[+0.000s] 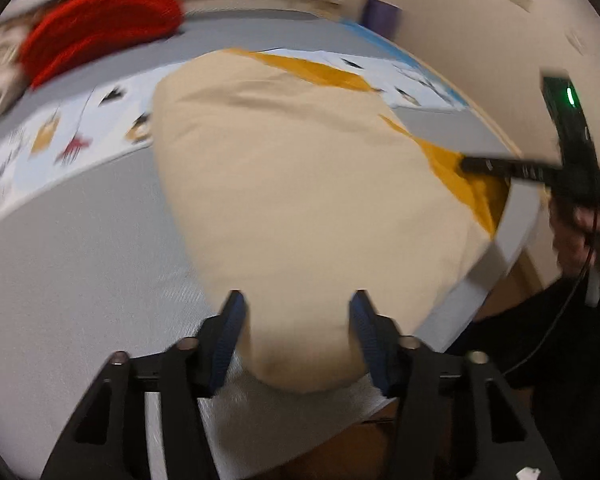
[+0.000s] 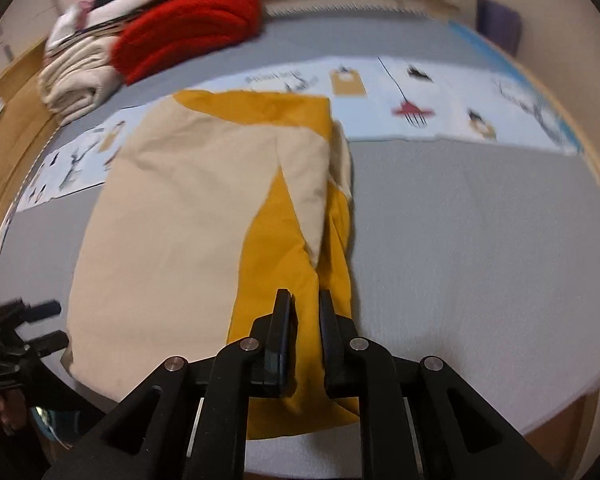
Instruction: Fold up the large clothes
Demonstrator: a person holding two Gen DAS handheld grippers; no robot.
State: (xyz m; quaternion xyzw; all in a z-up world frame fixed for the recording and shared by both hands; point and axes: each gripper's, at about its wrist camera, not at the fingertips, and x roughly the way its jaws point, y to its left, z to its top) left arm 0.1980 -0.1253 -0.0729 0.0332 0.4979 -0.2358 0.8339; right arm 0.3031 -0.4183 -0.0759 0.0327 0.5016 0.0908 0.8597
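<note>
A beige and mustard-yellow garment (image 1: 292, 184) lies folded on the grey table (image 1: 80, 264). In the left wrist view my left gripper (image 1: 298, 300) is open, its blue-padded fingers on either side of the garment's near beige corner. In the right wrist view my right gripper (image 2: 305, 300) is shut on the yellow part of the garment (image 2: 284, 248) at its near right edge. The right gripper also shows in the left wrist view (image 1: 466, 165), at the yellow edge. The left gripper shows at the left edge of the right wrist view (image 2: 48, 322).
A pile of folded clothes with a red item on top (image 2: 192, 28) sits at the far left. A light-blue printed cloth strip (image 2: 440, 96) runs across the table behind the garment. The table's near edge (image 2: 560, 400) is close. A wall (image 1: 480, 32) rises on the right.
</note>
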